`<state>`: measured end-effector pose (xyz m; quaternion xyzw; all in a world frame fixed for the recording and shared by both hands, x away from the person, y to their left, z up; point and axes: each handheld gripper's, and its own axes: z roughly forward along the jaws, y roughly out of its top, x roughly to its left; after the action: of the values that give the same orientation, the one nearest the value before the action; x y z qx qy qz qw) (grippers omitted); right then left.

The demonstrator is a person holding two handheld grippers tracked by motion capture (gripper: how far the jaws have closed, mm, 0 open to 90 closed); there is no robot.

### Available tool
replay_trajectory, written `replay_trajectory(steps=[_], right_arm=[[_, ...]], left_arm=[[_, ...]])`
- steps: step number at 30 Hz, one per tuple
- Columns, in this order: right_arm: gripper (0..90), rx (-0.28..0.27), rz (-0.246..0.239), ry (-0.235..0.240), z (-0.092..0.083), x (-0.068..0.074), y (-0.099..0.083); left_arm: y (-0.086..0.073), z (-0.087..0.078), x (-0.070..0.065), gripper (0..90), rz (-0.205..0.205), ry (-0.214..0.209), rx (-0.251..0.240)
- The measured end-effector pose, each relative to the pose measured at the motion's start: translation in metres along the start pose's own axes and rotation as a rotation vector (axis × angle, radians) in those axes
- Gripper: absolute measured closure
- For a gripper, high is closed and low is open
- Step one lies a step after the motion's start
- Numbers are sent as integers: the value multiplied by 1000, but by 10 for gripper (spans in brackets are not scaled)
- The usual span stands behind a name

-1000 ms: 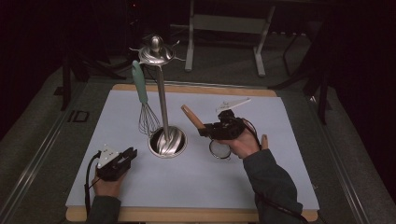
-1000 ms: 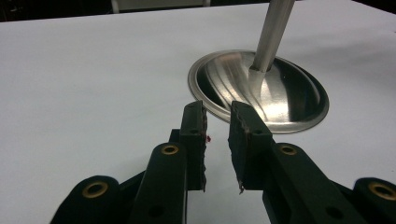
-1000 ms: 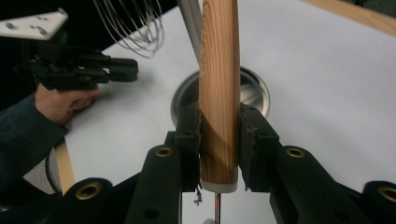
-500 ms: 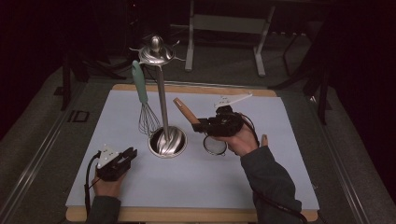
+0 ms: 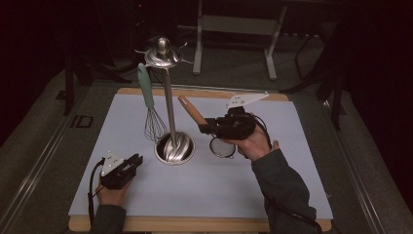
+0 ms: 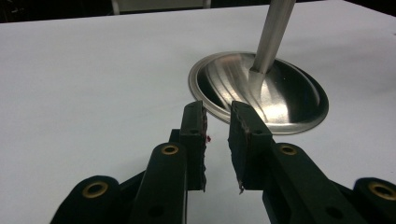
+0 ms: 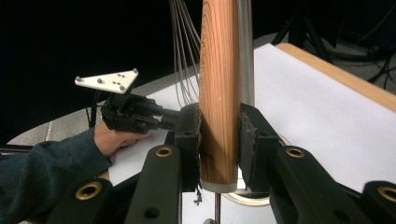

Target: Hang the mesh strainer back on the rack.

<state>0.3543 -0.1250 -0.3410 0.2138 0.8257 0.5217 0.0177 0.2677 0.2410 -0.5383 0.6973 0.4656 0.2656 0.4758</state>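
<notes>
Near the table's point(image 5: 302, 195) middle, your right gripper point(image 5: 207, 127) clamps the strainer's wooden handle point(image 7: 219, 93), left gripper point(image 6: 217, 140) released; swinging could topple the stand point(image 5: 168, 105).

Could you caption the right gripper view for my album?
Right gripper clamps a small strainer's round wooden handle above the white mat.

Wooden table point(image 5: 204, 225), white sheet point(image 5: 219, 180) over it, steel stand base point(image 5: 174, 148) on sheet
</notes>
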Motion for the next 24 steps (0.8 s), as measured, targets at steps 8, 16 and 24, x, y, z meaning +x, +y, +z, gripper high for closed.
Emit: replay_trajectory(steps=[8,16,24], right_arm=[[715,-61,-25,32,-11,8,12],[715,-101,-46,46,-18,13,25],[714,-136,-63,62,-26,17,39]], left_arm=[[0,0,0,758,-2,1,-3],[0,0,0,758,-3,1,-3],[0,0,0,758,-4,0,-4]])
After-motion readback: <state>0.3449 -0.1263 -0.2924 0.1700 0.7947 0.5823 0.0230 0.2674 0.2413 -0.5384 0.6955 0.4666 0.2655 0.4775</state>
